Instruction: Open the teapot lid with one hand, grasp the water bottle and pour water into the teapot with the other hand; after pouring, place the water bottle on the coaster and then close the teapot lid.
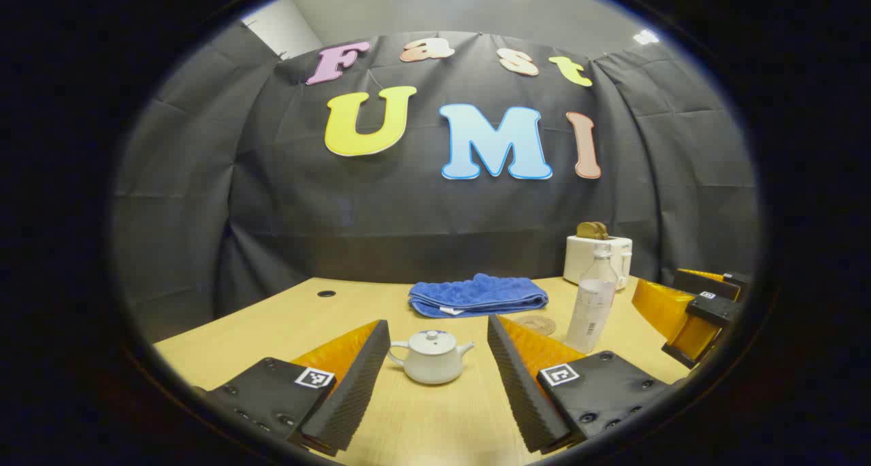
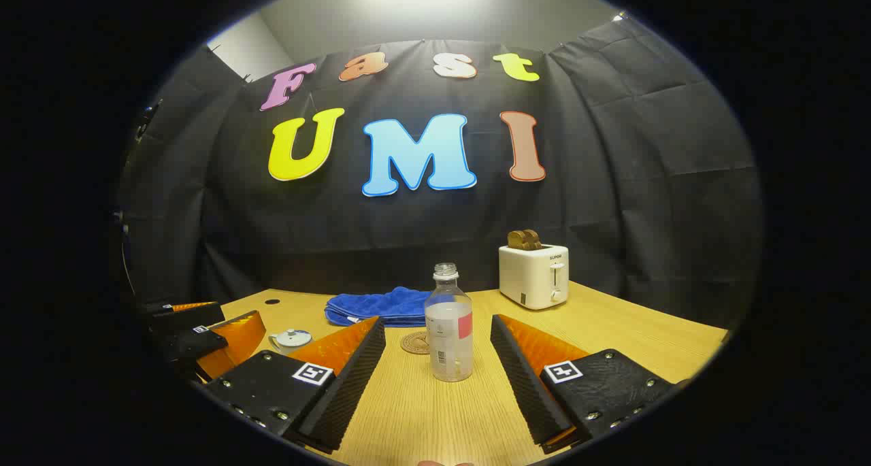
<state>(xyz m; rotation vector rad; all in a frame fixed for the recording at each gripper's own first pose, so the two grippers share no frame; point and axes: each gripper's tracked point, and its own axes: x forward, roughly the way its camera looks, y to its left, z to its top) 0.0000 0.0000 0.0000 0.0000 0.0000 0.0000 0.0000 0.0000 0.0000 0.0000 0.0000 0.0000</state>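
Observation:
A small white teapot (image 1: 431, 358) with its lid on stands on the wooden table (image 1: 272, 323), straight ahead of my left gripper (image 1: 439, 367), which is open with the pot framed between its fingers, not touching. The clear uncapped water bottle (image 2: 449, 326) stands upright ahead of my right gripper (image 2: 439, 364), also open and apart from it. A round brown coaster (image 2: 415, 343) lies just behind the bottle to its left. In the left gripper view the bottle (image 1: 592, 299) stands right of the teapot, with the coaster (image 1: 537, 325) beside it. The teapot (image 2: 291, 339) shows at the left in the right gripper view.
A folded blue towel (image 1: 478, 296) lies behind the teapot and coaster. A white toaster (image 2: 533, 274) with bread slices stands at the back right. A small dark hole (image 1: 326, 294) marks the table's far left. The black cloth wall closes the back.

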